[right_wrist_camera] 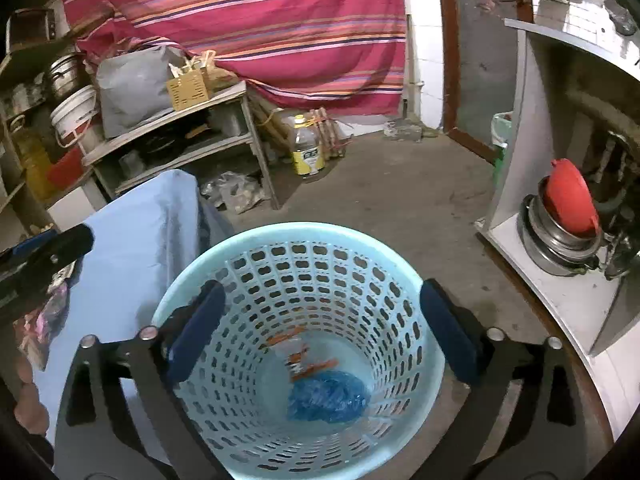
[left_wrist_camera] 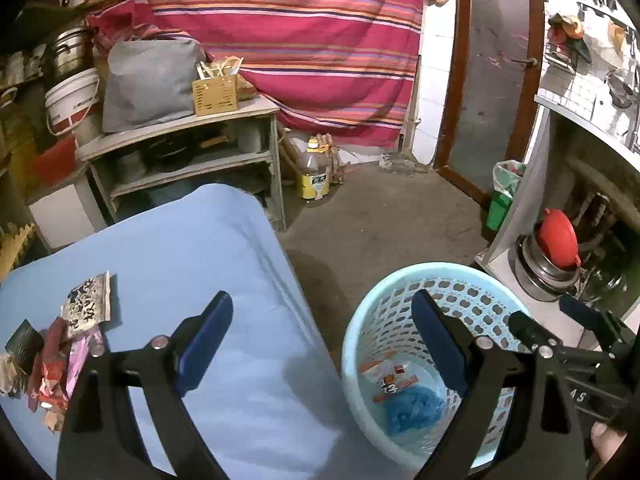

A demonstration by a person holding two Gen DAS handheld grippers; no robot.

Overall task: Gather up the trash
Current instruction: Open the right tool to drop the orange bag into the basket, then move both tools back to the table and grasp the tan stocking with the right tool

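Black two-finger right gripper [right_wrist_camera: 318, 334] with blue pads, nearest my right camera, hangs over the pale blue perforated plastic basket [right_wrist_camera: 280, 236], its jaws spread wide with nothing between them. Down in the basket lie a crumpled blue plastic bag [right_wrist_camera: 326, 398] and an orange-and-white wrapper [right_wrist_camera: 308, 360]. On my other side, the left gripper [left_wrist_camera: 322, 340] also stands wide and empty, one finger above the blue cloth-covered table [left_wrist_camera: 224, 264], the other over the basket. Crumpled red, pink and silver wrappers [left_wrist_camera: 60, 356] sit at the table's left edge.
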